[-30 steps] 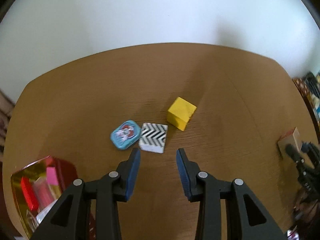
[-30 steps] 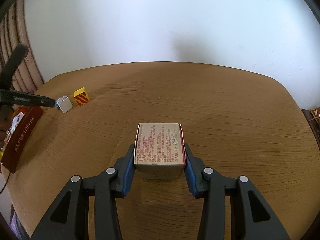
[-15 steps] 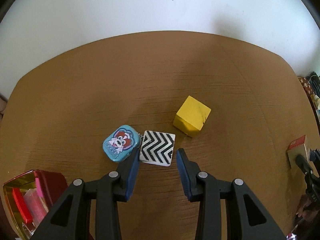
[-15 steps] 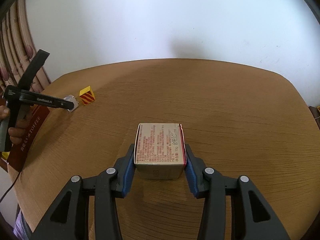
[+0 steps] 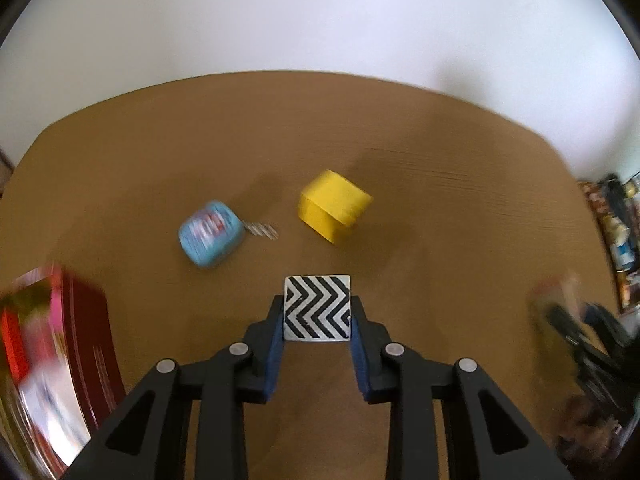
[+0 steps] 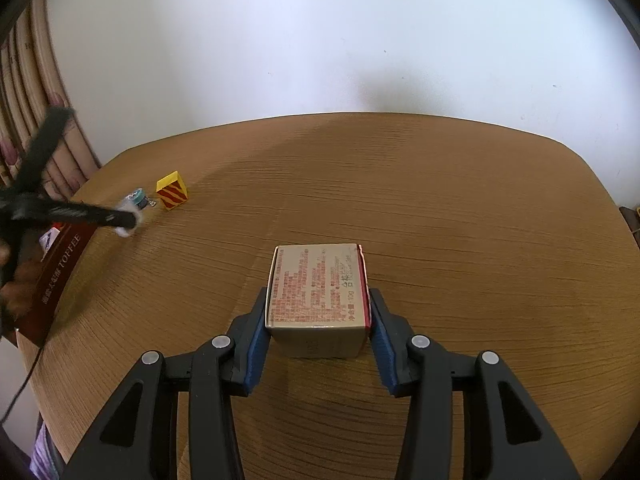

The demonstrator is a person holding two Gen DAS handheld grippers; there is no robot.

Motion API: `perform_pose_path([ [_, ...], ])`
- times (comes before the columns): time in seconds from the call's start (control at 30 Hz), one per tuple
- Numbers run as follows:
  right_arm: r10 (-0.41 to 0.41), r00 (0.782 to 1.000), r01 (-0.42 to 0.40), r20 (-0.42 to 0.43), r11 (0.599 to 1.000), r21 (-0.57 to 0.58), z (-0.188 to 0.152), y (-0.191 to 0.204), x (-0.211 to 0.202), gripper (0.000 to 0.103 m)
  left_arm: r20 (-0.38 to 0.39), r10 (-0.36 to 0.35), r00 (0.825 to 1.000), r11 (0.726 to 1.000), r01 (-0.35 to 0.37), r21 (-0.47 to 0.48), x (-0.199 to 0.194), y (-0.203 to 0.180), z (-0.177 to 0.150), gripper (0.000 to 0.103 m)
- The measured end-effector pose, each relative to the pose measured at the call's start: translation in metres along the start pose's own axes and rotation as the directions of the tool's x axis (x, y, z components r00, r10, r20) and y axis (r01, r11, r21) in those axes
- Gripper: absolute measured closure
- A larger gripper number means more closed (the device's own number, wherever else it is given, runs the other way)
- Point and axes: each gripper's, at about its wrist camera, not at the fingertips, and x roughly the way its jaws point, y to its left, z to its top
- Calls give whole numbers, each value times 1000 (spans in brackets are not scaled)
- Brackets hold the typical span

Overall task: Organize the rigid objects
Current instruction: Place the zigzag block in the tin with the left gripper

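2 grips: your left gripper (image 5: 317, 322), jaws just closing, clamps the chevron block (image 5: 317, 307) clear of the desk (image 5: 440, 208); your right gripper (image 6: 318, 322) clamps the printed carton (image 6: 318, 286) mid-desk, bare wood all round. Box (image 6: 60, 268) at the left edge reads "TOFFEE".

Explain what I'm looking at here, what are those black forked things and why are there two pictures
Each picture comes from a camera on a hand-held gripper, looking forward along its jaws; a person carries one in each hand. The left gripper has just closed its jaws on a black-and-white zigzag block. Beyond it on the brown table lie a yellow cube and a small blue tin, with a red toffee box at the left. The right gripper clamps a small printed carton.
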Motion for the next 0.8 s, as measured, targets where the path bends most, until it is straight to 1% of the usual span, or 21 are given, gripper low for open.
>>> perform_pose_path([
  [0.07, -2, 1000, 2, -3, 1000, -1, 1, 0, 1, 59, 12, -54, 998, 998, 54, -20, -21, -10, -26, 74],
  [0.13, -4, 1000, 4, -8, 1000, -3, 1, 1, 3, 59, 19, -89, 996, 995, 90, -49, -39, -13, -47, 73],
  [0.23, -8, 1000, 8, -21, 1000, -5, 2, 2, 6, 59, 11, -100, 995, 990, 100, -98, -64, -1, -79, 73],
  [0.3, -13, 1000, 13, -29, 1000, -4, 2, 3, 8, 59, 17, -75, 997, 986, 77, -146, -82, 19, -94, 73],
  [0.37, -16, 999, 16, -32, 1000, -6, 4, 4, 11, 59, 25, -54, 998, 977, 58, -207, -106, 39, -111, 73],
  [0.4, -19, 999, 19, -36, 1000, -6, 4, 4, 12, 59, 27, -30, 999, 972, 36, -233, -119, 52, -120, 73],
  [0.43, -21, 999, 21, -39, 1000, -7, 5, 5, 13, 59, 29, 24, 999, 965, -16, -262, -130, 73, -128, 73],
  [0.47, -23, 999, 23, -43, 1000, -7, 5, 5, 14, 59, 23, 55, 998, 962, -47, -270, -137, 83, -135, 73],
  [0.53, -30, 998, 29, -50, 1000, -8, 5, 6, 17, 59, -10, 108, 994, 950, -106, -294, -145, 115, -149, 73],
  [0.57, -33, 998, 33, -52, 999, -9, 5, 7, 18, 59, -15, 126, 992, 942, -124, -311, -149, 129, -157, 73],
  [0.67, -43, 997, 43, -67, 999, -13, 7, 9, 24, 59, -35, 186, 982, 924, -187, -333, -158, 169, -168, 73],
  [0.8, -54, 995, 53, -78, 998, -20, 8, 12, 29, 59, -53, 201, 978, 908, -206, -364, -146, 193, -172, 73],
])
